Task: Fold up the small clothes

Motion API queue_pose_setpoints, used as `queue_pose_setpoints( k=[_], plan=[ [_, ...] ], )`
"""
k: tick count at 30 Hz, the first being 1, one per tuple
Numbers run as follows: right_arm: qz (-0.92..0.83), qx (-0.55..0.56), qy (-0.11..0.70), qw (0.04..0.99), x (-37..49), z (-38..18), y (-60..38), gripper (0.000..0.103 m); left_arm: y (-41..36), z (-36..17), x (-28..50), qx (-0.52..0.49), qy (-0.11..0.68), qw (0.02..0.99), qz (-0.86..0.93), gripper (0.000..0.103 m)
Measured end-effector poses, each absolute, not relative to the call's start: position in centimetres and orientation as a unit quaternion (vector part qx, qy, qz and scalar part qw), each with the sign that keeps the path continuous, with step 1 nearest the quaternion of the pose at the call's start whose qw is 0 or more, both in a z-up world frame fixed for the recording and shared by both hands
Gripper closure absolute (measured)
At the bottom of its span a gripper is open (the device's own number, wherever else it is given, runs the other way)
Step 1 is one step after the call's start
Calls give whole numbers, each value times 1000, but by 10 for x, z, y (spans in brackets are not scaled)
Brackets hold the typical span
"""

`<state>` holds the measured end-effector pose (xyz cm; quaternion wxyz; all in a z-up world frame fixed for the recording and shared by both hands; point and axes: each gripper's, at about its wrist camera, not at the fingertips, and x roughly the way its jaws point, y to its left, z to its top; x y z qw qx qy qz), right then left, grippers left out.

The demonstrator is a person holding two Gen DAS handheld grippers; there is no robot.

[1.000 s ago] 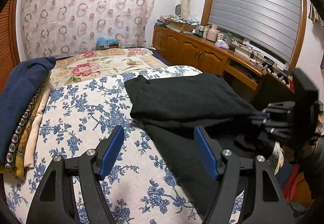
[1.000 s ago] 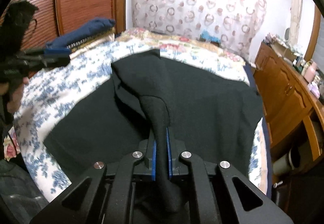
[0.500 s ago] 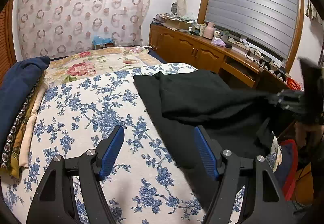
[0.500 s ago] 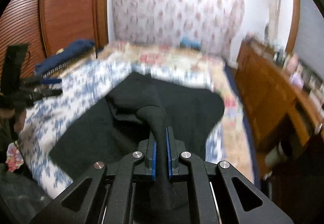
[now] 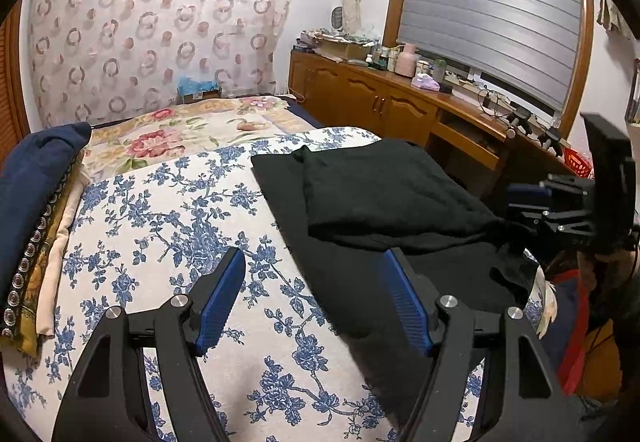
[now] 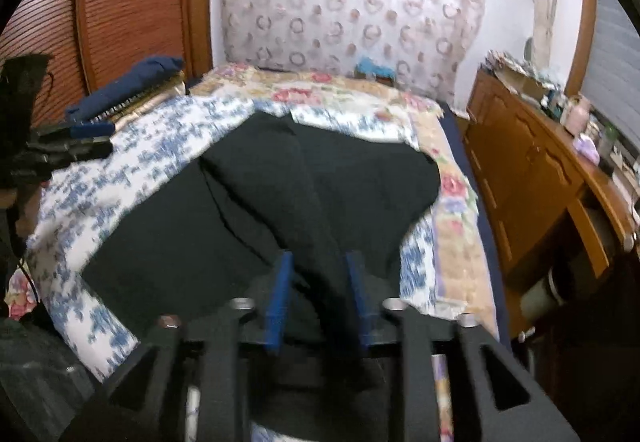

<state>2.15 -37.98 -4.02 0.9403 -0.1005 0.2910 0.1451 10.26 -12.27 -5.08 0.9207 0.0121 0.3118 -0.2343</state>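
A black garment [image 5: 384, 198] lies on the blue-flowered bedspread [image 5: 168, 210], with one layer folded over on top. My left gripper [image 5: 312, 282] is open and empty, low over the bedspread at the garment's left edge. In the right wrist view the garment [image 6: 280, 186] spreads out ahead, with a fold of it between the blue pads. My right gripper [image 6: 320, 270] has its jaws parted and the cloth lies loose between them. It also shows in the left wrist view [image 5: 560, 202], at the bed's right edge.
A stack of folded clothes with a navy piece on top [image 5: 32, 178] sits at the bed's left side. A wooden cabinet [image 5: 384, 102] with clutter on top runs along the right wall under a shuttered window. A patterned curtain [image 5: 160, 30] hangs behind the bed.
My right gripper, shut on a bunched fold of the black garment before, has opened and let it go. The folded layer has dropped flat. My left gripper stayed open.
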Motion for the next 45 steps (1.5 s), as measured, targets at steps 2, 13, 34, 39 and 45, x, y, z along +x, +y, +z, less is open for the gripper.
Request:
queue_pose_setpoints(
  k=[2,13,34,39,45],
  plan=[
    [156,-102,286,940,24,-37,-373,50,-121,-51,102,11,311,921,-234,31],
    [212,-124,319,915,101,-58,-316,50,-111,-54,102,4,312,924,-221,30],
    [248,-204,370,872,168,-72,-273,92,-103,-67,100,-3,327,919,-220,30],
    [249,-185,347,885,165,-56,-282,95,-105,-68,99,-1,328,918,-223,30],
    [202,-125,305,922,172,-13,-332,96,-108,-69,98,1,330,917,-226,30]
  ],
)
